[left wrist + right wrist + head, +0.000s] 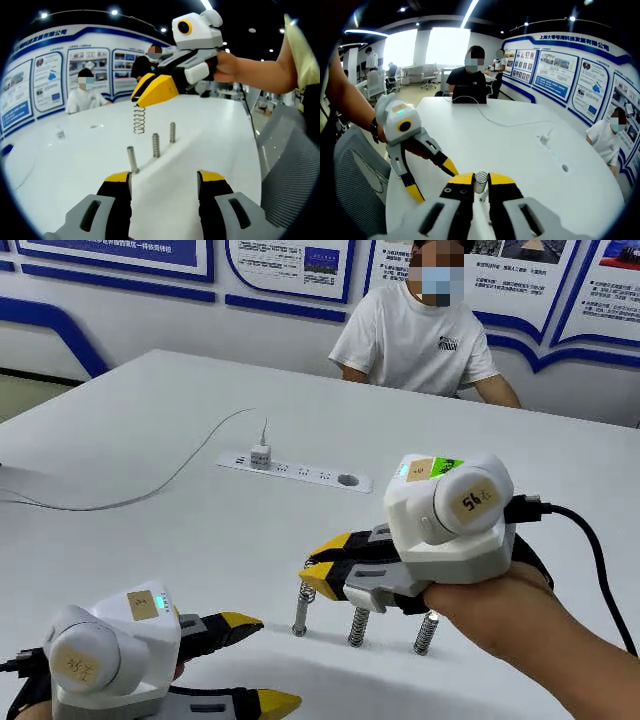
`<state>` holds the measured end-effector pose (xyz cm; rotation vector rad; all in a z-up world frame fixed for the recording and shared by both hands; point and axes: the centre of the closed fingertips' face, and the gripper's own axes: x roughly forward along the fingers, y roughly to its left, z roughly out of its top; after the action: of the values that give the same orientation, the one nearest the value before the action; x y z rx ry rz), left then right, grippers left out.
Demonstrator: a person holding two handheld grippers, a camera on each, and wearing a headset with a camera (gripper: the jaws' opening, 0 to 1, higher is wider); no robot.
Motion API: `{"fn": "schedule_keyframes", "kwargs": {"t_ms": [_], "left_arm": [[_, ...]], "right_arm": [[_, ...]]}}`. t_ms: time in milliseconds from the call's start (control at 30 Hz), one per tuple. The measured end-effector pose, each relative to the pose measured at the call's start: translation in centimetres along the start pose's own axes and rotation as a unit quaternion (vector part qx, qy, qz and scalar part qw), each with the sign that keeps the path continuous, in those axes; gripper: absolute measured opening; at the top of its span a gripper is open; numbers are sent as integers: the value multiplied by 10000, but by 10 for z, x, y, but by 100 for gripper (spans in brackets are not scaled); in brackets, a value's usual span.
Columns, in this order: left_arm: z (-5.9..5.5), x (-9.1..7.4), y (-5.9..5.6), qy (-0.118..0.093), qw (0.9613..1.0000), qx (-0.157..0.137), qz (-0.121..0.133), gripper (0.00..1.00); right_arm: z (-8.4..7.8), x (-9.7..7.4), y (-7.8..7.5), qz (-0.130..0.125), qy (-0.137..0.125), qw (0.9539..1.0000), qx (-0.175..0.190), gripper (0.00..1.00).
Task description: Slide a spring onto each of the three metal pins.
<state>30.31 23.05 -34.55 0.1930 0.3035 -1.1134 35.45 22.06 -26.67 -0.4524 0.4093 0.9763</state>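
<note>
Three metal pins stand in a row on the white table (150, 430). The middle pin (358, 626) and the right pin (427, 632) each wear a spring. The left pin (300, 622) is bare in the left gripper view (132, 159). My right gripper (318, 578) is shut on a spring (303, 592), which hangs upright just over the bare pin (139, 120). In the right gripper view the spring (481, 182) sits between the yellow jaws. My left gripper (262, 662) is open near the table's front edge, holding nothing (165, 177).
A white power strip (300, 471) with a plugged charger (261, 455) and a thin cable (150, 492) lies behind the pins. A person (420, 335) sits at the far side. A mesh chair (360, 170) stands at my side of the table.
</note>
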Motion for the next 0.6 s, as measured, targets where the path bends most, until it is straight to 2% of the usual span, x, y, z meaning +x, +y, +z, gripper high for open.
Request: {"fn": "schedule_keyframes", "kwargs": {"t_ms": [200,600], "left_arm": [[-1,-1,0,22,10000,-22,7,55],[-5,-2,1,56,10000,-62,24,56]], "right_arm": [[-1,9,-7,-24,31,10000,8,12],[-19,26,-17,-33,212,9995,215,12]]}}
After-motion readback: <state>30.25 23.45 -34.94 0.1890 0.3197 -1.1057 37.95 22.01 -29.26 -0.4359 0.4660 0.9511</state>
